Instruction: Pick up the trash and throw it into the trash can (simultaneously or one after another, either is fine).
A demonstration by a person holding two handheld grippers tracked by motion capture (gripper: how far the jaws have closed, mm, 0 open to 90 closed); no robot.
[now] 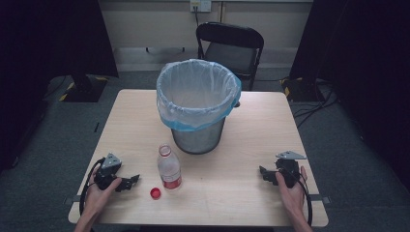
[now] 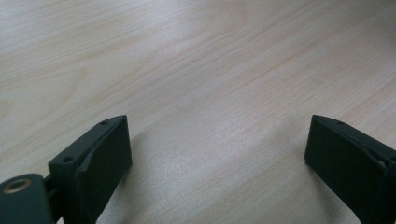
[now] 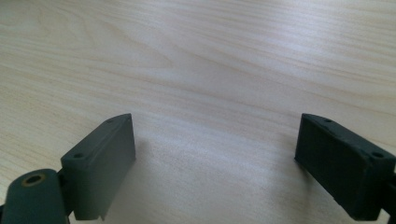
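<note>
The uncapped plastic bottle [image 1: 169,168] stands just beyond the left tool [image 1: 129,182], its red cap [image 1: 155,193] nearer; both tools, right tool [image 1: 265,174] included, rest spread and empty on the surface [image 1: 241,193].

- The tabletop [image 1: 251,125] is pale wood with a fine grain, smooth with a soft sheen.
- The bin [image 1: 198,137] looks like grey metal mesh, lined with a thin, translucent plastic bag [image 1: 198,92], bluish where it folds over the rim.
- The bottle [image 1: 169,169] is clear, glossy plastic with a red label; its cap [image 1: 155,193] is red plastic.
- The left gripper [image 2: 217,154] and right gripper [image 3: 215,154] have matt black jaws.
</note>
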